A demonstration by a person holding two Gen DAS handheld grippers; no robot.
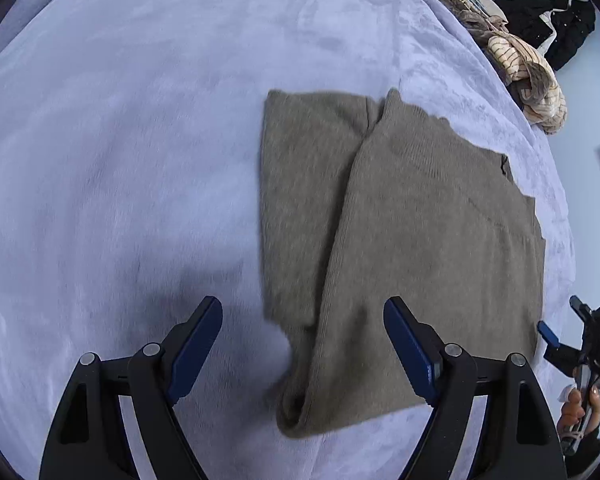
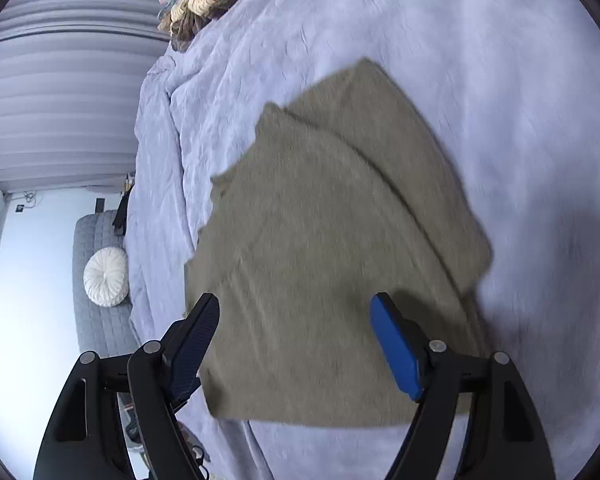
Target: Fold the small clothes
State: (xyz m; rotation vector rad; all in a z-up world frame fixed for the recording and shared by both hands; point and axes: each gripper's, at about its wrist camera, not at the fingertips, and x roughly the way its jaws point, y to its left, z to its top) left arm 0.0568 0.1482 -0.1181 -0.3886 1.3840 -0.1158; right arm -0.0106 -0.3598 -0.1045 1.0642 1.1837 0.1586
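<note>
I see a matt, fine-ribbed knit garment (image 1: 412, 240) in olive cloth on a plush, softly napped lavender bedspread (image 1: 120, 160); my gripper pads (image 2: 396, 348) look like smooth blue plastic.

Lilac plush bed cover (image 1: 140, 140): folded olive knit (image 1: 420, 240) flat; heap, probably clothes (image 1: 528, 68), at edge.
</note>
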